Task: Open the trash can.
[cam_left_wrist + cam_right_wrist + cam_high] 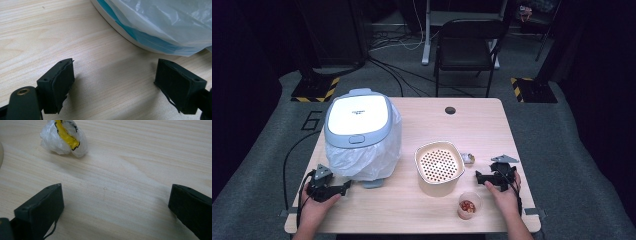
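A lidded bin (359,125) with a white and grey-blue lid and a white plastic liner (165,22) stands at the table's left. My left gripper (344,187) rests on the wood in front of it, jaws open with nothing between them (115,85). A cream perforated basket (438,164) sits mid-table. A small crumpled white and yellow wrapper (468,158) (64,138) lies to its right. A clear cup (468,205) holding red bits stands near the front edge. My right gripper (479,177) lies right of the basket, open and empty (116,207).
A hand holds each gripper at the wooden table's (472,125) near side. A round cable hole (450,110) is near the far edge. Beyond the table stand a black chair (467,45) and floor cables (397,75).
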